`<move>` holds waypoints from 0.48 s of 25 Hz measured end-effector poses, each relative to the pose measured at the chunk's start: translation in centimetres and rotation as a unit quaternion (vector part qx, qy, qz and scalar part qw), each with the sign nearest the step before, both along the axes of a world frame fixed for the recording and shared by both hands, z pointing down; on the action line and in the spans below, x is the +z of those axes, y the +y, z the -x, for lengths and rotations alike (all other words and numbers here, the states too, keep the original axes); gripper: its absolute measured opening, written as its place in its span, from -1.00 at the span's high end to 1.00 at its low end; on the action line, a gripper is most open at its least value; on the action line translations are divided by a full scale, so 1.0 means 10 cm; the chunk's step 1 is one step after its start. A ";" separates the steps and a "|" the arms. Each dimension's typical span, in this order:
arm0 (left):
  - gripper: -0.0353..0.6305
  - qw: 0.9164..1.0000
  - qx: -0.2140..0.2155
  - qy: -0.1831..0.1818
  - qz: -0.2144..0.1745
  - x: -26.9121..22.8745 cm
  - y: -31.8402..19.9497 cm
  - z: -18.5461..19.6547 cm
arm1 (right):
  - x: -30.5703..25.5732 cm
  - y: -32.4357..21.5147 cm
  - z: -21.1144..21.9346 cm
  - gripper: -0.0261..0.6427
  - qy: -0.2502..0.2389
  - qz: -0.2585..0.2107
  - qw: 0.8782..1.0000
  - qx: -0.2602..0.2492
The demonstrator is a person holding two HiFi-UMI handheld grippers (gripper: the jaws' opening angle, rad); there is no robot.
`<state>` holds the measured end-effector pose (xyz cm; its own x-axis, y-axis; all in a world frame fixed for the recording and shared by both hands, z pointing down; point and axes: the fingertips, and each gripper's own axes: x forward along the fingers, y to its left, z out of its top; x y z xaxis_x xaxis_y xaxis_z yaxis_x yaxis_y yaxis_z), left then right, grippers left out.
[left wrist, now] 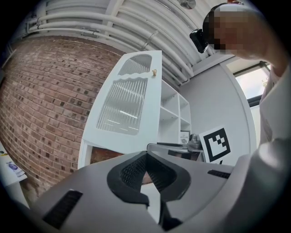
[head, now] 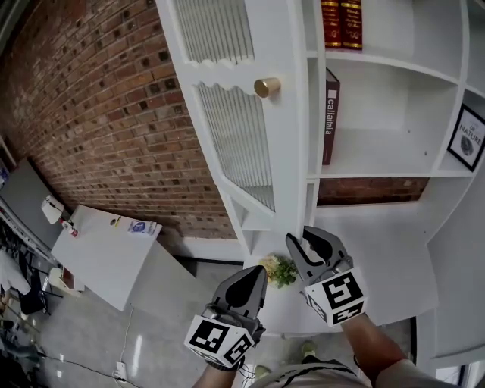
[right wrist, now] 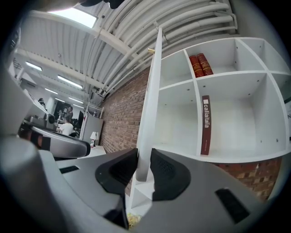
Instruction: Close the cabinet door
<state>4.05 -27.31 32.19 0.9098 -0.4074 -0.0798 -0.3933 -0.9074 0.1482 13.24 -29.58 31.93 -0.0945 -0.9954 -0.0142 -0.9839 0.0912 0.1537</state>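
Observation:
The white cabinet door [head: 242,129], with ribbed glass panels and a gold knob [head: 267,87], stands swung out from the open shelves. My right gripper [head: 305,239] is at the door's lower free edge. In the right gripper view that edge [right wrist: 152,91] runs between the pads, and the gripper [right wrist: 143,159] is shut on it. My left gripper [head: 256,274] hangs lower left of the door, shut and empty, touching nothing. In the left gripper view the gripper [left wrist: 146,157] faces the door's front [left wrist: 127,104] and knob [left wrist: 154,72].
The shelves hold two red books [head: 341,23], a dark red book [head: 331,114] and a framed print [head: 466,140]. A small green plant [head: 280,269] sits on the white counter [head: 379,250] below the door. A brick wall [head: 91,114] and white table [head: 106,250] lie left.

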 end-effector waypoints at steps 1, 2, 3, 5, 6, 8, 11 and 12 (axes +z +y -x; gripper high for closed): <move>0.87 1.000 -0.003 -0.001 0.000 0.00 -0.03 -0.08 | 0.00 -0.02 -0.08 0.65 -0.002 0.000 1.000 -0.004; 0.87 1.000 -0.006 -0.001 0.001 0.00 -0.05 -0.15 | 0.01 -0.04 -0.15 0.65 -0.003 0.000 1.000 -0.008; 0.87 1.000 -0.008 -0.001 0.000 -0.02 -0.08 -0.22 | 0.01 -0.07 -0.22 0.65 -0.004 0.000 1.000 -0.012; 0.87 1.000 -0.016 0.003 -0.008 -0.09 -0.15 -0.37 | 0.00 -0.12 -0.37 0.65 -0.008 0.002 1.000 -0.017; 0.87 1.000 -0.019 0.005 -0.014 -0.14 -0.18 -0.43 | -0.01 -0.15 -0.44 0.64 -0.010 0.002 1.000 -0.020; 0.87 0.999 -0.026 0.010 -0.025 -0.23 -0.24 -0.57 | -0.02 -0.21 -0.55 0.64 -0.012 0.001 0.999 -0.030; 0.87 0.999 -0.030 0.014 -0.034 -0.32 -0.31 -0.78 | -0.03 -0.28 -0.66 0.63 -0.011 0.000 0.999 -0.048; 0.87 0.999 -0.031 0.015 -0.035 -0.34 -0.32 -0.84 | -0.03 -0.30 -0.69 0.62 -0.008 0.001 0.999 -0.053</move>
<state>12.50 -30.53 28.84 0.8798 -0.4552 -0.1372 -0.4451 -0.8900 0.0988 20.11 -32.60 31.62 -0.1992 -0.9798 -0.0157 -0.9711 0.1953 0.1371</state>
